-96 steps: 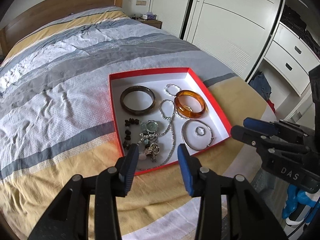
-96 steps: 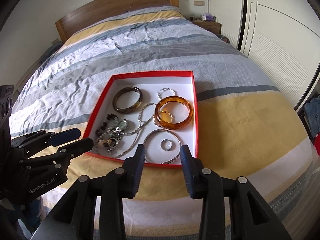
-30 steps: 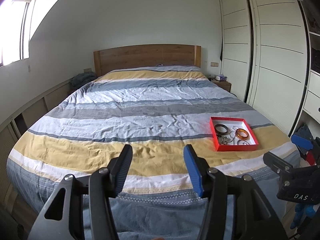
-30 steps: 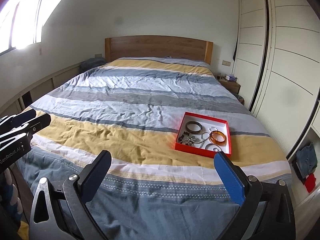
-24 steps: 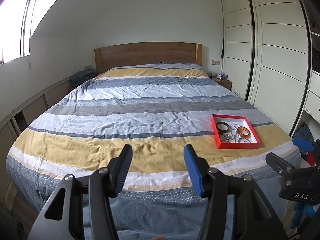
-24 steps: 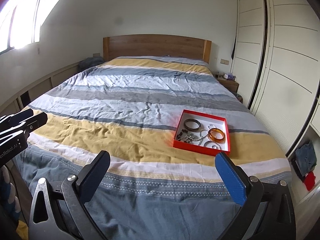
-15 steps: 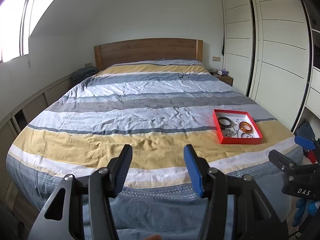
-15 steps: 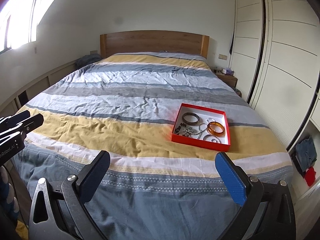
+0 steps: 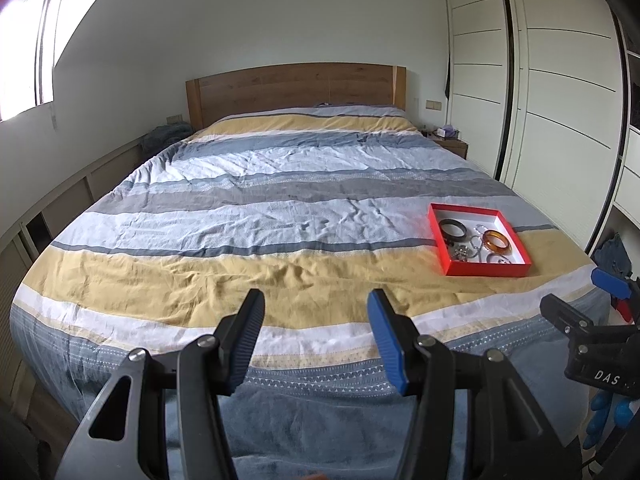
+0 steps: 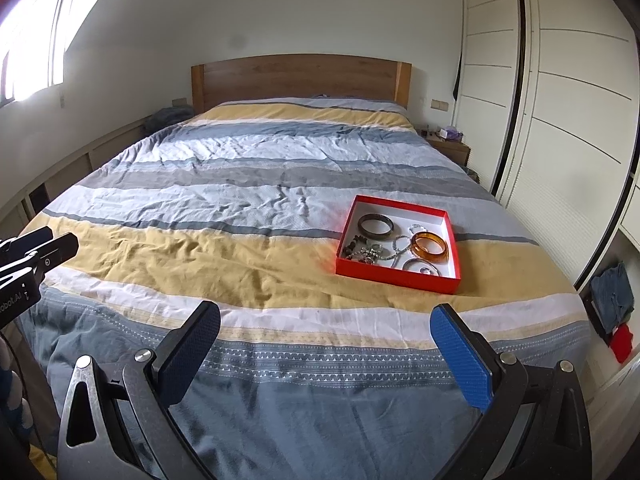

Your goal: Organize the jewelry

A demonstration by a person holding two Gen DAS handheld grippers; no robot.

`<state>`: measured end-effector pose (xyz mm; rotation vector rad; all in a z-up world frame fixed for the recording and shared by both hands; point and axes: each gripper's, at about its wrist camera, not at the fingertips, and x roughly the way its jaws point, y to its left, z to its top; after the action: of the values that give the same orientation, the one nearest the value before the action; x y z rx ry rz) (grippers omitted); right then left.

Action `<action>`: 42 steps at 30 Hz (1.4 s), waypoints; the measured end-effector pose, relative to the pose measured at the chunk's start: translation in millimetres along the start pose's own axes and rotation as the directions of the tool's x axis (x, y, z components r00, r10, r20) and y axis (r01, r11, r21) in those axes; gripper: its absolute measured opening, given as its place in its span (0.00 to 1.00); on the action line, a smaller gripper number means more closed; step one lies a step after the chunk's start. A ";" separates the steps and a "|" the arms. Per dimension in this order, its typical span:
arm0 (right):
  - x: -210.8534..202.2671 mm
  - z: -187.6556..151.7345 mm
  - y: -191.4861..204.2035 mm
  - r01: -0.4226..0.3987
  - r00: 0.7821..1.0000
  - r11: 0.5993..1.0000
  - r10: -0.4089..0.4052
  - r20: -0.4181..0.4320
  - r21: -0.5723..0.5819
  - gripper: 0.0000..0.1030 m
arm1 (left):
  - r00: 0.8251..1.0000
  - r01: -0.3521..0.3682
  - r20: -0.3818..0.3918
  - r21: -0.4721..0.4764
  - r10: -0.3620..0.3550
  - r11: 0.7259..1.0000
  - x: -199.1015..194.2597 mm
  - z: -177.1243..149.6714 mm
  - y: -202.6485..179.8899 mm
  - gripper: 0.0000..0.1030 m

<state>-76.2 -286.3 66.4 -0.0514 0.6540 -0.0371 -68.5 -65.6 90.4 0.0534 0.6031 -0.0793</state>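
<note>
Left gripper (image 9: 316, 334) is open and holds nothing above the bed's (image 9: 240, 216) foot. Right gripper (image 10: 326, 354) gapes wider, also empty. The red jewelry box (image 10: 394, 274) lies well beyond both, to the right.

Black left gripper (image 9: 316, 340) and right gripper (image 10: 326, 354), blue ribbed pads, silver screws, white lettering

My right tongs (image 10: 324, 354) gape wide and empty over the foot of the striped bed (image 10: 240, 208). Ahead to the right sits the red tray (image 10: 396, 274) — amber bangle (image 10: 430, 246), dark bangle (image 10: 375, 225), tangled chains. My left tongs (image 10: 38, 248) poke in at the left edge.
</note>
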 end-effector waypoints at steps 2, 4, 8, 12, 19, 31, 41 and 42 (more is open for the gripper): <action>3.6 -0.7 -1.3 0.000 1.000 1.000 0.000 -0.003 0.002 1.00 | 1.000 0.001 -0.009 0.001 -0.001 1.000 3.8 -0.9 -1.0 0.50; 7.5 -1.7 -2.8 0.000 1.000 1.000 0.000 -0.007 0.006 1.00 | 1.000 0.003 -0.019 0.000 -0.003 1.000 7.8 -2.1 -1.8 0.50; 14.8 -3.8 -6.5 0.003 1.000 1.000 -0.002 -0.014 0.019 1.00 | 0.999 0.001 -0.037 0.000 -0.001 1.000 16.5 -3.4 -4.7 0.50; 22.5 -5.2 -11.2 0.006 1.000 1.000 -0.006 -0.022 0.031 1.00 | 0.998 -0.004 -0.055 0.006 0.004 1.000 25.4 -5.1 -6.5 0.50; 40.0 -10.4 -15.9 0.005 0.998 0.999 -0.002 -0.056 0.047 1.00 | 0.995 -0.003 -0.098 0.010 0.004 1.000 43.4 -10.7 -8.8 0.50; 70.0 -21.8 -18.2 0.006 0.992 0.998 0.002 -0.127 0.063 1.00 | 0.985 0.009 -0.172 0.014 -0.007 1.000 73.7 -22.9 -11.1 0.50; 90.2 -26.7 -20.8 0.011 0.985 0.997 0.002 -0.170 0.076 1.00 | 0.977 0.014 -0.213 0.007 -0.012 1.000 93.7 -26.4 -10.0 0.50; 92.2 -26.9 -21.3 0.011 0.985 0.997 0.002 -0.174 0.077 1.00 | 0.976 0.015 -0.216 0.008 -0.013 1.000 95.3 -26.2 -10.4 0.50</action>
<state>-19.9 -313.2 -9.6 0.0254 0.8264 -0.0720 -6.0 -79.7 14.4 0.0674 0.8209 -0.0902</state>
